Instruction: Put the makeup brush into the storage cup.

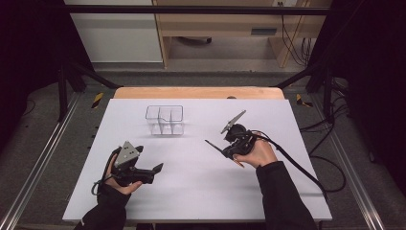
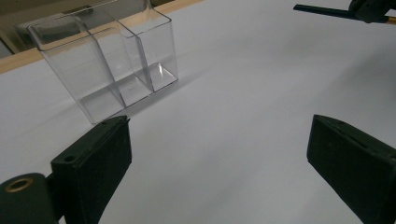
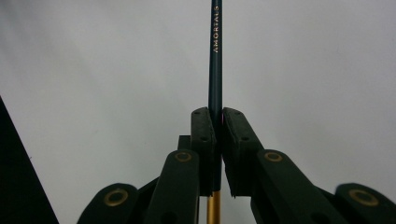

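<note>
A clear plastic organiser (image 1: 165, 120) with several upright compartments stands at the back left of the white sheet (image 1: 191, 191). My left gripper (image 1: 154, 171) lies low at the front left, pointing right, its jaws wide apart with nothing between them. In the left gripper view (image 2: 219, 154) it faces the organiser (image 2: 107, 60), which stands apart from it. My right gripper (image 1: 226, 149) is right of centre, shut on a dark pencil (image 1: 213, 145) with a gold end. In the right gripper view (image 3: 218, 126) the pencil (image 3: 215, 56) sticks out straight ahead of the pads.
The wooden table edge (image 1: 191, 92) runs along the back of the sheet. Black frame legs (image 1: 64, 81) stand at both back corners, and cables (image 1: 330, 163) trail on the floor at the right. The far-off pencil tip (image 2: 322, 9) shows in the left gripper view.
</note>
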`<state>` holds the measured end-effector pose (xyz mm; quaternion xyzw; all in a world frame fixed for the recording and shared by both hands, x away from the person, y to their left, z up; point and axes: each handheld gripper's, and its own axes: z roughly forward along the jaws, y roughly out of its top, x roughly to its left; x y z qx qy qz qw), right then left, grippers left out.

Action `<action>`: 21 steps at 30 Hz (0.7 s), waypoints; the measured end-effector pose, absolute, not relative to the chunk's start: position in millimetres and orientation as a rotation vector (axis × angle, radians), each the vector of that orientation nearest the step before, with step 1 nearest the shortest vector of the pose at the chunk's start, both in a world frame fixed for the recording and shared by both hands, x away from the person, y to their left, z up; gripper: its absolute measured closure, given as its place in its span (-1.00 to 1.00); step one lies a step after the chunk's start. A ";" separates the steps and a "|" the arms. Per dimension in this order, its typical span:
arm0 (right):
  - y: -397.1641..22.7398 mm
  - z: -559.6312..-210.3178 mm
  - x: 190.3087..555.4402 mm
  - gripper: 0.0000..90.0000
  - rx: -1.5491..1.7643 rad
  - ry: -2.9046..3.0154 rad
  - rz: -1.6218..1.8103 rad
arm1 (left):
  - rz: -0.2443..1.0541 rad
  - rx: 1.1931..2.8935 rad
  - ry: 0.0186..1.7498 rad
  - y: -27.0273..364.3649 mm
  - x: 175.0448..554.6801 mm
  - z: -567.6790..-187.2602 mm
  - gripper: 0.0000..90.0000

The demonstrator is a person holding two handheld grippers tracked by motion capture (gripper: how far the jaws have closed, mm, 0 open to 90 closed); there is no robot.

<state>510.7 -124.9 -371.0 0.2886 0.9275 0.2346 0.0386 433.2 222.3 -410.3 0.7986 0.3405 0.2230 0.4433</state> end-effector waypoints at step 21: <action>-112.4 -365.0 508.5 0.86 0.819 2.920 0.753 | 0.610 2.066 0.705 203.3 435.5 -400.4 -0.87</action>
